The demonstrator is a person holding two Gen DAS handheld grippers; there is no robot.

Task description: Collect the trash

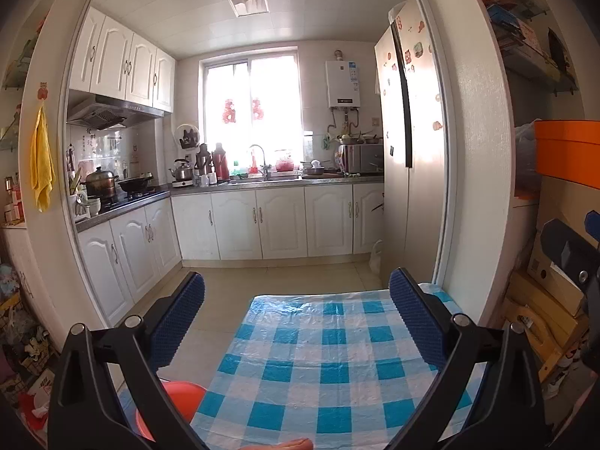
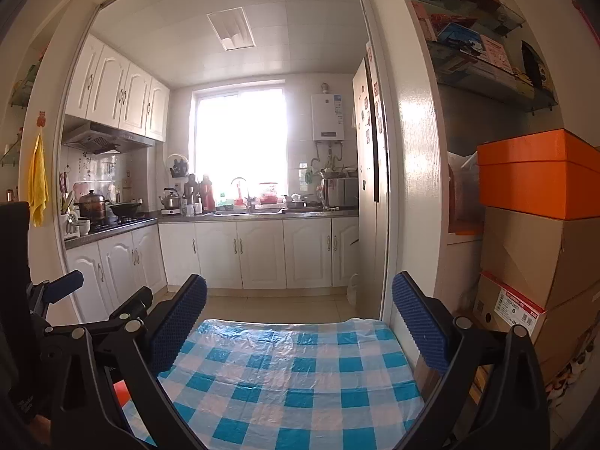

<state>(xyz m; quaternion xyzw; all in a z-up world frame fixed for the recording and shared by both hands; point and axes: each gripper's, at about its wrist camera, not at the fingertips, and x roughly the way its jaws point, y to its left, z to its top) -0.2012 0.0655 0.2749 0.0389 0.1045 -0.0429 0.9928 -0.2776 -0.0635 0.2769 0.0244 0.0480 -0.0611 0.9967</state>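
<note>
Tongs (image 1: 296,322) agape (both), checked tablecloth (image 1: 322,356)

Both tools are built alike. The left claw (image 1: 296,318) has two black angular arms, each ending in a long blue pad (image 1: 180,322) with a fine ribbed, knobbly texture. Round silver screw heads sit at the joints of the black frame, two to a side. The right claw (image 2: 298,318) shows the same black linkages, silver pivots and blue textured pads (image 2: 420,322), the plastic matte with sharp moulded edges and triangular cut-outs lower down.
</note>
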